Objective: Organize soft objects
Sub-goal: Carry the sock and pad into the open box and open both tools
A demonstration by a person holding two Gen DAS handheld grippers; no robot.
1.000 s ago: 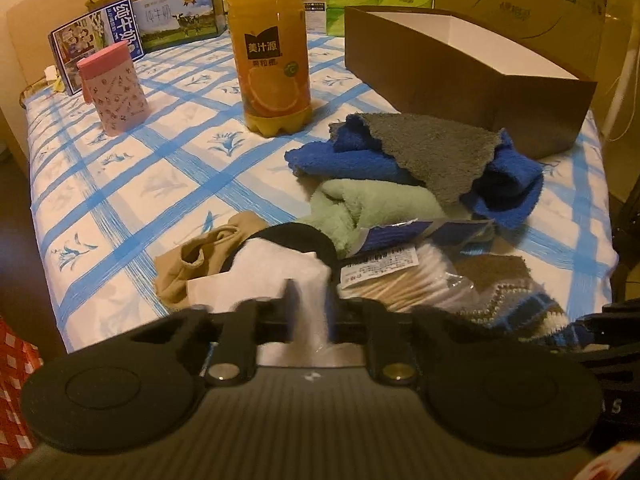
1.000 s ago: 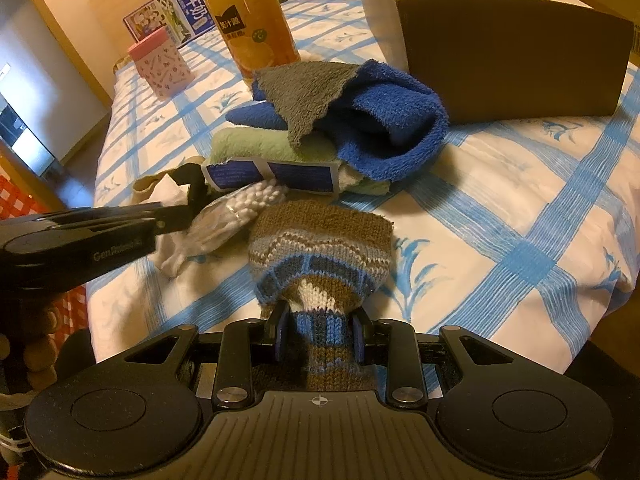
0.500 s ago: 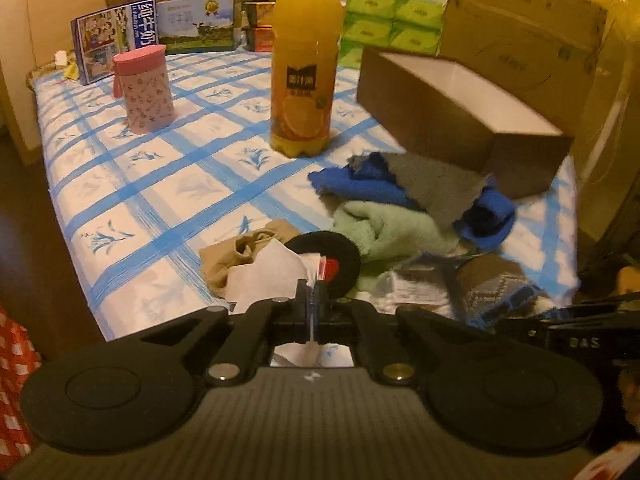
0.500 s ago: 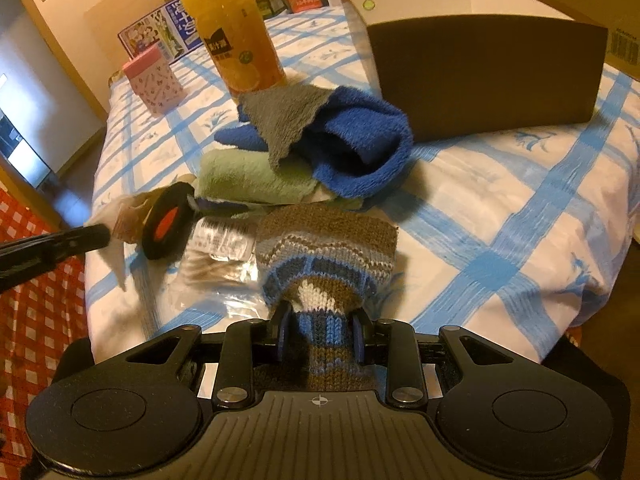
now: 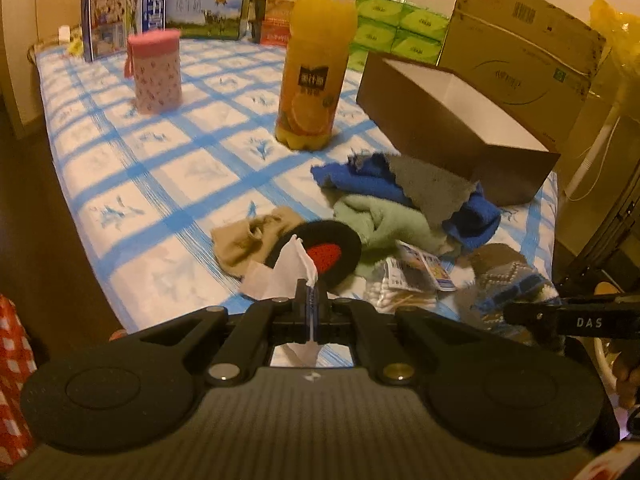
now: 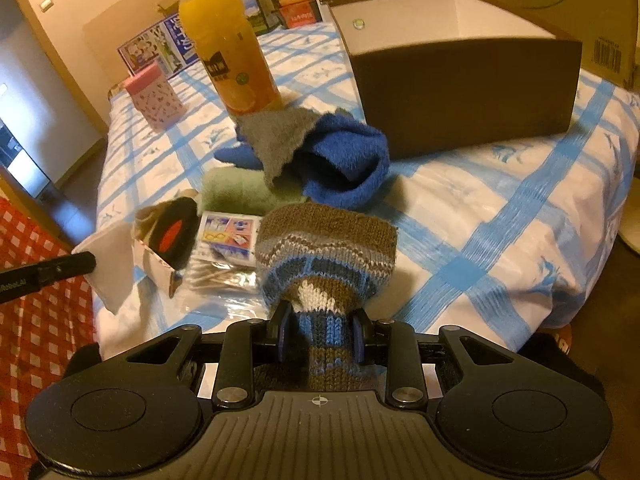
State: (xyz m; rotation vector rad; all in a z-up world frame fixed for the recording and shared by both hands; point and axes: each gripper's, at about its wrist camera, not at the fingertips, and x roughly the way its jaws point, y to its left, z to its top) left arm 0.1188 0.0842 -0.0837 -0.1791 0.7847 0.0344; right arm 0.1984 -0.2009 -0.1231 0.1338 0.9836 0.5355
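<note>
My left gripper [image 5: 310, 300] is shut on a thin white cloth [image 5: 286, 270] and holds it above the table's near edge; the cloth also shows in the right wrist view [image 6: 114, 258]. My right gripper [image 6: 319, 334] is shut on a brown, blue and white knitted sock [image 6: 326, 250], also seen in the left wrist view [image 5: 506, 276]. On the table lie a blue towel [image 6: 344, 164], a grey cloth [image 6: 278, 138], a green towel [image 6: 240, 194], a tan cloth [image 5: 248, 236] and a black round piece with a red centre [image 5: 328, 252].
An open brown box [image 6: 460, 92] with a white inside stands at the back right. An orange juice bottle [image 5: 316, 64] and a pink cup [image 5: 156, 70] stand on the blue-checked tablecloth [image 5: 160, 168]. A bag of cotton swabs [image 6: 224, 268] lies by the sock. Cartons line the far edge.
My left gripper has closed on the white cloth and pulled back and up with it. My right gripper has lifted slightly with the knitted sock.
</note>
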